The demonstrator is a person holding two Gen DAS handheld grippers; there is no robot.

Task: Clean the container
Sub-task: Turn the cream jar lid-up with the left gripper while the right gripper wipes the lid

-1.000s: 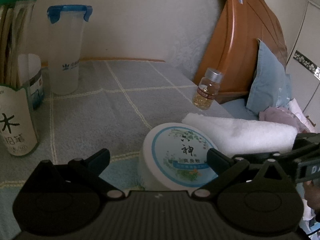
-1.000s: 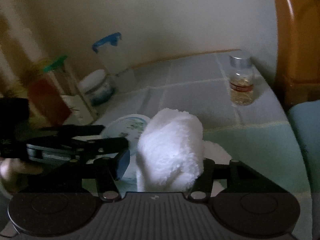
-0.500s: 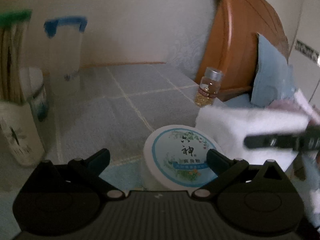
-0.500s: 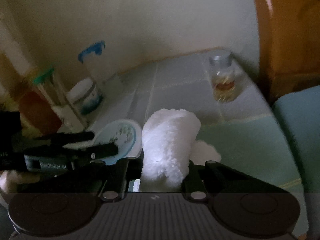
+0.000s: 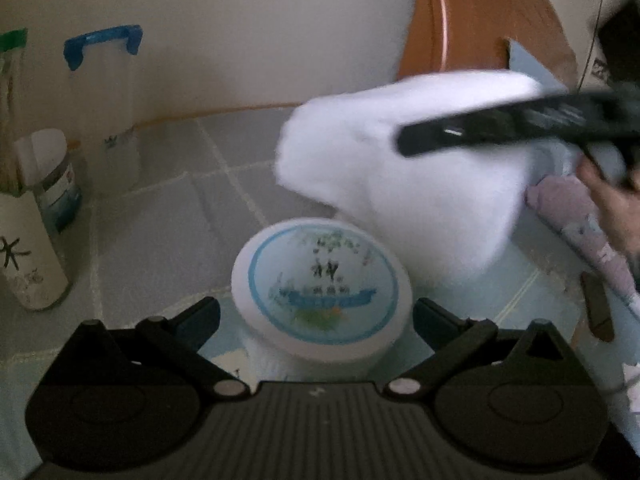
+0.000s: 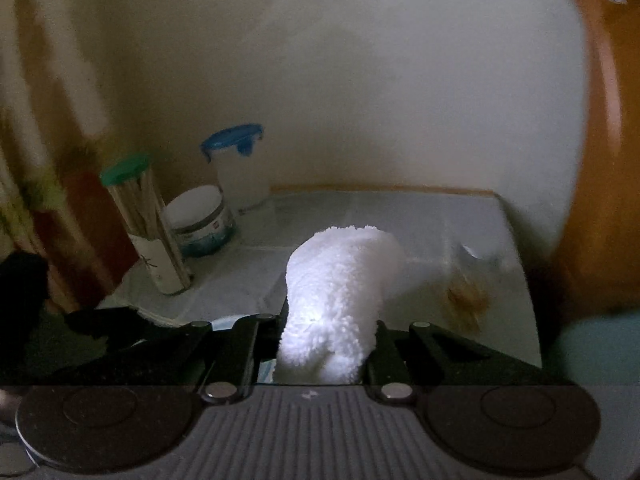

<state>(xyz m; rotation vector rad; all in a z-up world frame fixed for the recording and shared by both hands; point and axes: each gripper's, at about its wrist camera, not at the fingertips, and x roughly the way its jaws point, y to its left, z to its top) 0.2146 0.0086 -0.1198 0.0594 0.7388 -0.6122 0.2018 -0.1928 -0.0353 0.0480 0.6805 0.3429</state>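
- The round white container (image 5: 322, 288), its lid printed with a blue ring, is seen between the fingers of the left gripper (image 5: 316, 316); whether the pads press on its sides cannot be told.
- The container is stood on the grey checked tablecloth (image 5: 160, 216), near the front edge.
- A rolled white towel (image 6: 340, 300) is clamped between the closed jaws of the right gripper (image 6: 326, 344).
- In the left wrist view the towel (image 5: 400, 184) is held above and behind the container, apart from it.
- A tall tub with a blue lid (image 5: 104, 104), a chopstick holder (image 6: 148, 224) and a small jar (image 6: 200, 220) are lined up by the wall.
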